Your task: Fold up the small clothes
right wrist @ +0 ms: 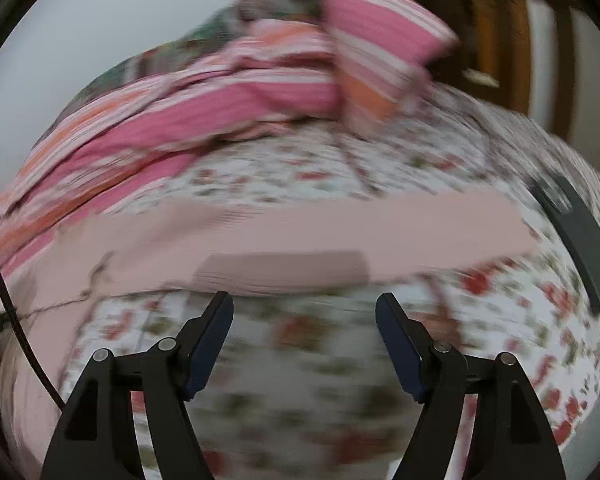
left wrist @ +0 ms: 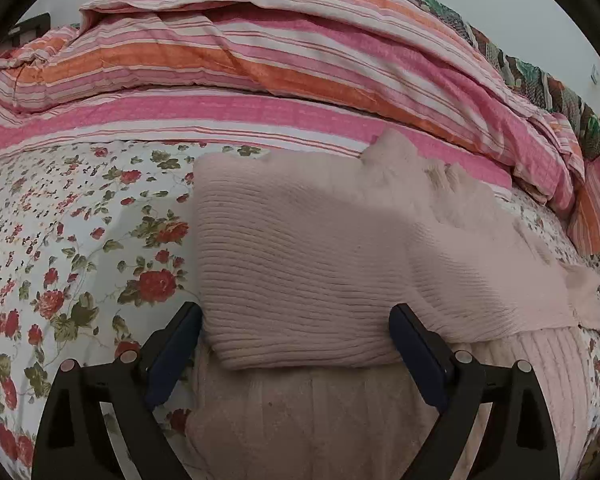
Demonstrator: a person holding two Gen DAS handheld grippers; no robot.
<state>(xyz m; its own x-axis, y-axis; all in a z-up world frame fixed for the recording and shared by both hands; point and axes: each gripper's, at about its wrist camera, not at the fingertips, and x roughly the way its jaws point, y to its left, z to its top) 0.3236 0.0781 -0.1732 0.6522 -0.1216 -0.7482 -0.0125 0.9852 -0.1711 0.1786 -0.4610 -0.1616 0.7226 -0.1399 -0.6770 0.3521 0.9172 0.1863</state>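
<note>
- Pink ribbed knitwear, the sweater [left wrist: 300, 248], is seen folded on the bed's floral sheet [left wrist: 60, 240], with a sleeve trailing off to the right.
- A striped pink and orange quilt [left wrist: 260, 60] is heaped behind it.
- The left hand-held gripper [left wrist: 296, 320] is spread wide; the folded near edge of the sweater lies between its fingers, and whether the pads touch it cannot be told.
- The right hand-held gripper [right wrist: 304, 308] is spread too, with nothing between its fingers, over the floral sheet [right wrist: 300, 360] just short of the sweater [right wrist: 280, 232]; this view is heavily blurred.
- A dark flat object [right wrist: 580, 232] lies on the bed at the right.
</note>
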